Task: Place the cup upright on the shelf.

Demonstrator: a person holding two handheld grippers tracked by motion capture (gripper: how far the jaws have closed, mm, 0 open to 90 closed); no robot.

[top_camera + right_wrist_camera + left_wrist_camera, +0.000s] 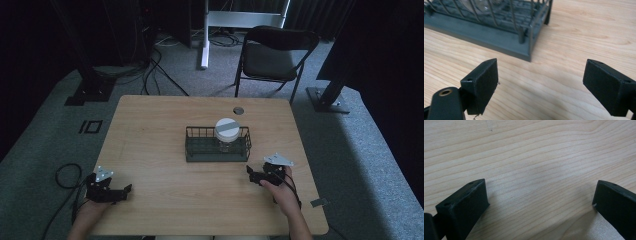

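Wooden desk (pixel 150 150) carries both tools at its near edge: left gripper (pixel 122 191) and right gripper (pixel 251 173), each with fingers spread wide and gripping nothing. Beyond them, at desk centre, a dark wire basket (pixel 192 148) holds a white-lidded jar (pixel 227 131); farther off stands a folding chair (pixel 272 55)

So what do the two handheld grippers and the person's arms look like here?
Both are black. The left gripper and the right gripper each carry a grey three-cornered plate on top and trail a black cable. Their jaws are blocky black pads with small screw holes; the right one shows a brass-coloured ring. The forearms are bare, no sleeves visible.
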